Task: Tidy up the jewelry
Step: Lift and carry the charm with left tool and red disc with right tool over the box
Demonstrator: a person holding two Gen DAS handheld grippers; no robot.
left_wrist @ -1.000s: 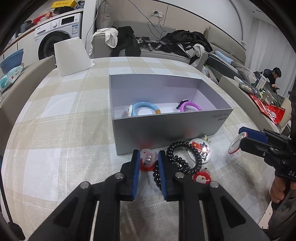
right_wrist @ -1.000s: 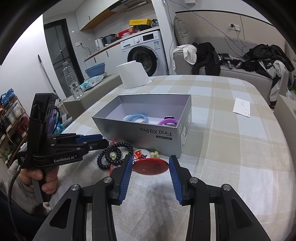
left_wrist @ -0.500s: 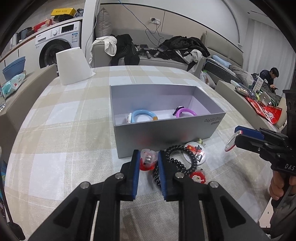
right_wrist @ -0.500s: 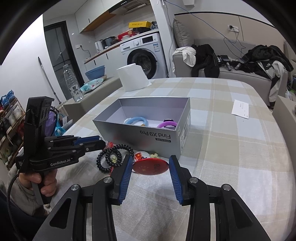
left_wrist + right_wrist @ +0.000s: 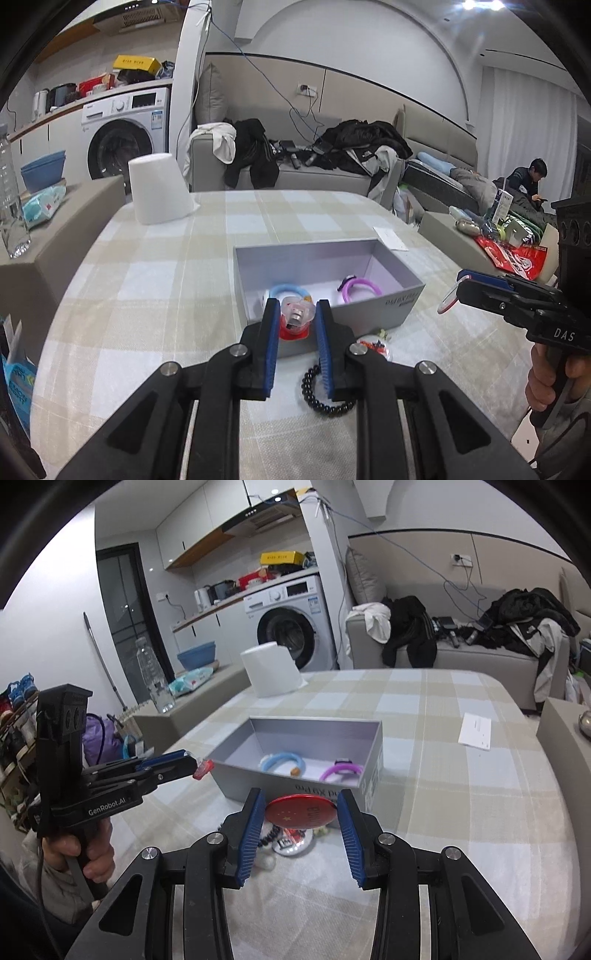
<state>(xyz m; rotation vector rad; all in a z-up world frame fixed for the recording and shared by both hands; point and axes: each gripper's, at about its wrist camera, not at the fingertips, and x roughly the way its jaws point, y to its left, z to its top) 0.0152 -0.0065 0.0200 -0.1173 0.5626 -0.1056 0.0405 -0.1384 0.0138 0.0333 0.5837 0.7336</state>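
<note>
Left hand-held gripper (image 5: 297,321) is clamped on a small clear-and-red trinket (image 5: 295,317), held above the near wall of the grey box (image 5: 369,314). Right hand-held gripper (image 5: 301,814) grips a red round badge (image 5: 301,812) by its rim, raised above the worktop (image 5: 461,812) just short of the box. Judged: both pieces are light, rigid and smooth; an edge grip suits the badge, though it may pivot. Only the left view shows the black bead bracelet (image 5: 321,398) on the worktop; the right view shows another badge (image 5: 291,843) below
</note>
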